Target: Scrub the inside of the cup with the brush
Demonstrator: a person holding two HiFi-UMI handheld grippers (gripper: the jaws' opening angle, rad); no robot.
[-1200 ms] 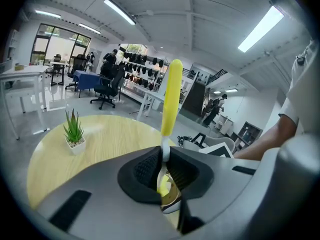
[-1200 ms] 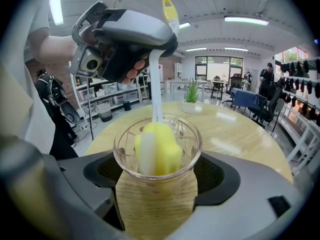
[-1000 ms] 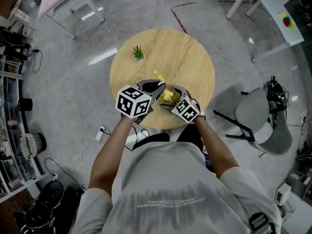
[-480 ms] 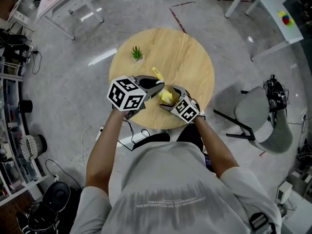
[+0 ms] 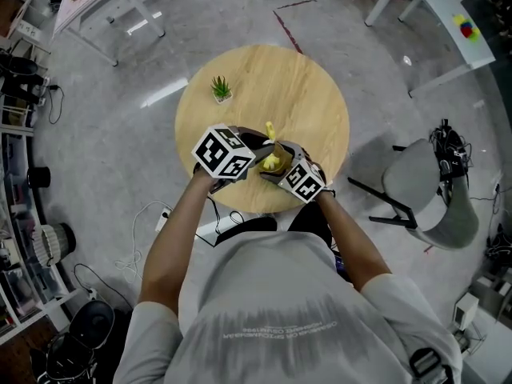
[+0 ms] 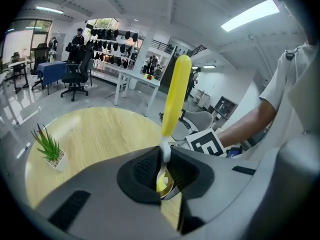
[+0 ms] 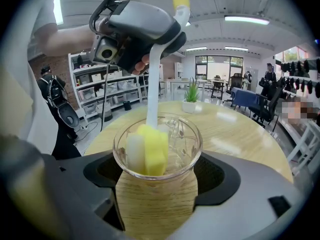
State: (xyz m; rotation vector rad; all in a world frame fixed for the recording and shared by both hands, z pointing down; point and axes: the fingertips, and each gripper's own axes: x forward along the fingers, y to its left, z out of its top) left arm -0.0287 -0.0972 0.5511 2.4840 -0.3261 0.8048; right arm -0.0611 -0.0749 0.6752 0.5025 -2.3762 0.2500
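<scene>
The round wooden table carries a small plant at its far left. Near the front edge, the right gripper has its jaws closed on the sides of the glass cup, holding it upright. The left gripper clamps the brush low on its stem. Since half a second ago, this gripper has swung back towards the cup and the yellow handle now stands more upright. The sponge head sits inside the cup against the wall, so a scrubbing stroke appears under way.
</scene>
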